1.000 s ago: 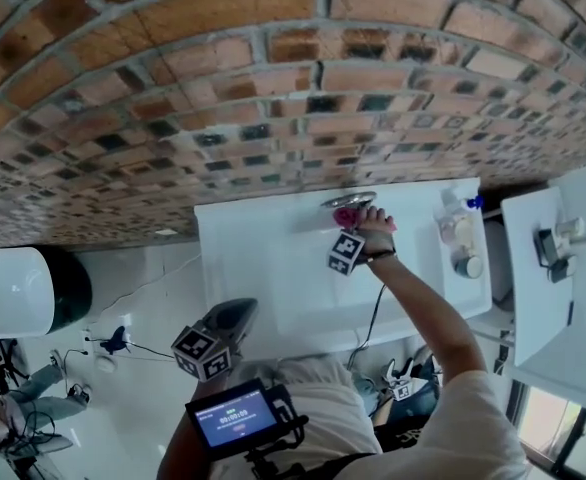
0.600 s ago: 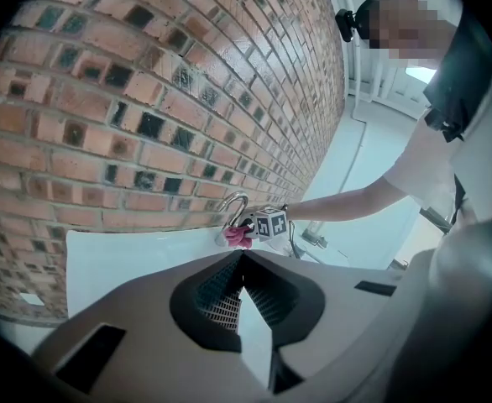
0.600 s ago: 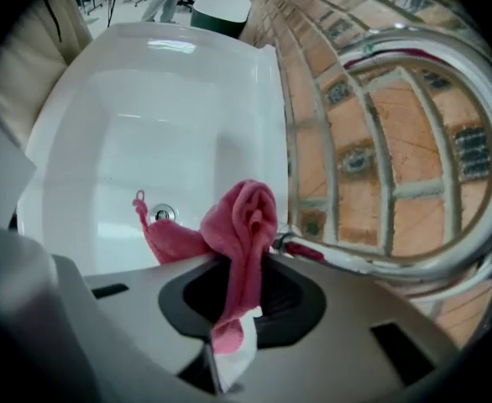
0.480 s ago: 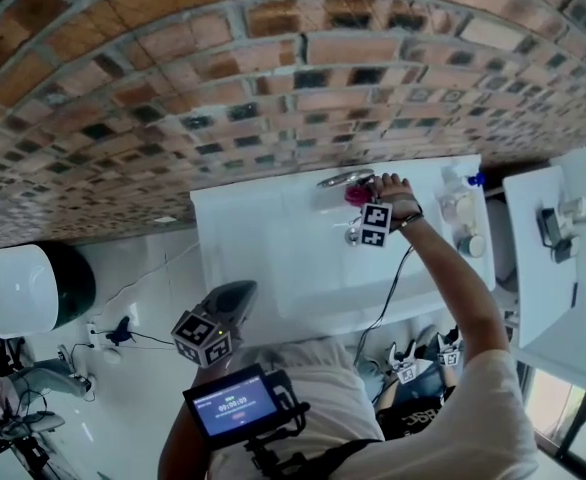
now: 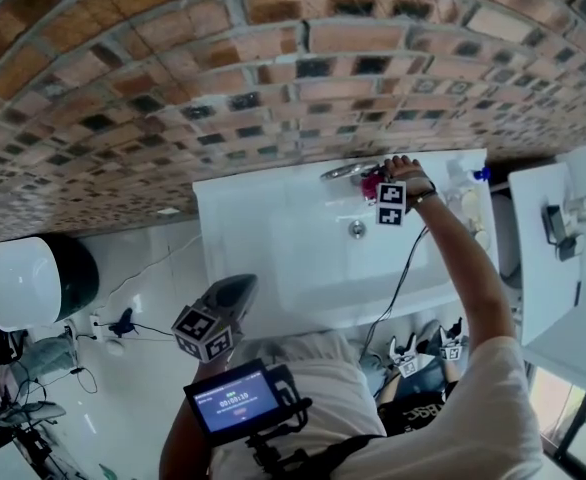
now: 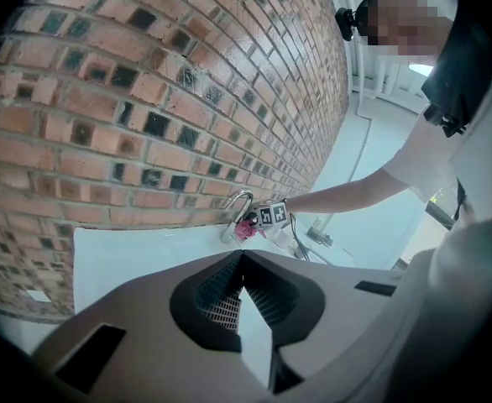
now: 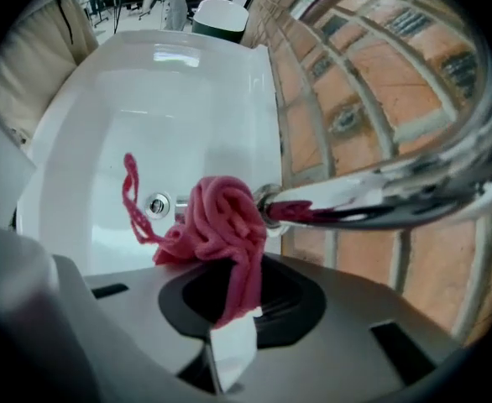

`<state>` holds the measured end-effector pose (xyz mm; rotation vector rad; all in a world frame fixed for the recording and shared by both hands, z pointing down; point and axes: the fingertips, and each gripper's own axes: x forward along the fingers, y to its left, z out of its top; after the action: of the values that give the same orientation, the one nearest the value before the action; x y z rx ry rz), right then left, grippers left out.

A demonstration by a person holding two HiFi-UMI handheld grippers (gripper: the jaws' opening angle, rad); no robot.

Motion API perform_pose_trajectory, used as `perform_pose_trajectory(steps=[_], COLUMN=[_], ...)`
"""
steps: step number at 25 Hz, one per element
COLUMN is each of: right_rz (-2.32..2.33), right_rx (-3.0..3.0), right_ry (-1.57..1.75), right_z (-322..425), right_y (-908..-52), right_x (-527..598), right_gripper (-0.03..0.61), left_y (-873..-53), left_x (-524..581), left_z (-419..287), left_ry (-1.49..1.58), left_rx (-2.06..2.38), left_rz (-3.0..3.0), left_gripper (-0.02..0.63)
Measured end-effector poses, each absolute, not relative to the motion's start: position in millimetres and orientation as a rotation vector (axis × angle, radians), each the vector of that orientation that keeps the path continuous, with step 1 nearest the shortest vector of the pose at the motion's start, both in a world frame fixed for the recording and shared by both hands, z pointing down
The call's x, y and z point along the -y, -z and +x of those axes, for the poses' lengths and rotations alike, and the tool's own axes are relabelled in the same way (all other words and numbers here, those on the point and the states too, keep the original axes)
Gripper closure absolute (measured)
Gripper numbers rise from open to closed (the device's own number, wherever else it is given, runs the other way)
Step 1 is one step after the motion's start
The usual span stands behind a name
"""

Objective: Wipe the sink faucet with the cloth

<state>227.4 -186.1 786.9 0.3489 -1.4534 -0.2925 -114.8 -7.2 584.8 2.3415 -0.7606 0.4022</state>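
A chrome faucet (image 5: 345, 172) stands at the back rim of the white sink (image 5: 273, 258), against the brick wall. My right gripper (image 5: 378, 190) is shut on a pink cloth (image 5: 371, 183) and presses it to the faucet's right end. In the right gripper view the bunched cloth (image 7: 217, 225) touches the end of the chrome spout (image 7: 380, 196), above the drain (image 7: 156, 204). My left gripper (image 5: 218, 323) hangs shut and empty in front of the sink, well away. From there the faucet (image 6: 236, 211) and cloth (image 6: 247, 227) look small and distant.
Bottles (image 5: 463, 208) stand on the sink's right ledge. A black cable (image 5: 398, 288) trails from the right gripper over the basin. A white-lidded round bin (image 5: 33, 283) sits at the left, another white fixture (image 5: 563, 268) at the right. The brick wall (image 5: 273, 78) backs the sink.
My right gripper has slid the pink cloth rightward along the faucet, from under the spout to its right end. The left gripper has stayed put.
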Motion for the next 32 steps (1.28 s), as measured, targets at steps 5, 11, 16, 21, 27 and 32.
perform_pose_trajectory(steps=[5, 11, 16, 21, 27, 32], right_rz=[0.378, 0.411, 0.536, 0.875, 1.296, 1.577], right_rx=[1.546, 1.639, 1.620, 1.582, 1.644, 1.792], right_ry=[0.136, -0.133, -0.308, -0.524, -0.621, -0.543], right_z=[234, 243, 263, 298, 333, 340], right_y=[-802, -828, -851, -850, -803, -721], right_x=[198, 196, 205, 214, 182, 154], right_gripper=[0.511, 0.511, 0.511, 0.511, 0.511, 0.511], left_y=[-588, -591, -595, -595, -591, -586], left_x=[6, 5, 3, 4, 8, 11], left_z=[-115, -110, -107, -106, -93, -75], left_ry=[-0.411, -0.440, -0.478, -0.493, -0.471, -0.452], left_rx=[0.767, 0.763, 0.752, 0.746, 0.690, 0.636], left_rz=[2.335, 2.325, 2.316, 2.321, 2.354, 2.392], left_gripper=[0.620, 0.620, 0.620, 0.620, 0.620, 0.620])
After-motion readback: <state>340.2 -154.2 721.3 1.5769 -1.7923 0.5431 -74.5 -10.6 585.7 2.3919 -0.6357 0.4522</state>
